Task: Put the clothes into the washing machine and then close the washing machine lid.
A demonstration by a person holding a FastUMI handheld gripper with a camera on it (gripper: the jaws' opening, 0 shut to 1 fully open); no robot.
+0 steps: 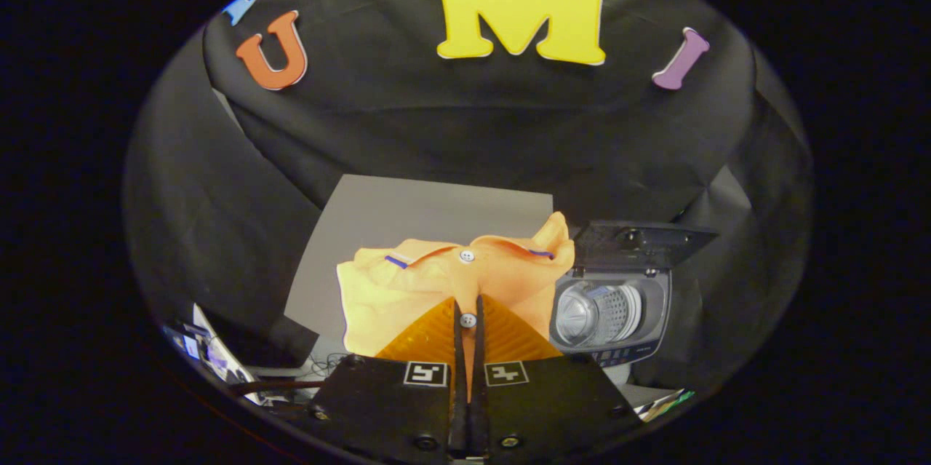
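Note:
An orange collared shirt (407, 290) with white buttons hangs lifted in front of me, its button placket pinched between the fingers of my gripper (467, 308). The fingers are pressed together on the fabric, which bunches above and to either side of them. Just to the right of the shirt stands a small grey toy washing machine (611, 319) with a round drum opening facing up toward me. Its dark lid (640, 241) is raised and stands open behind the drum. The shirt's right collar overlaps the machine's left edge.
A grey board (407, 214) lies behind the shirt on the black-draped booth. Papers and cables (218, 359) clutter the lower left, and some paper scraps (665, 403) lie at the lower right below the machine.

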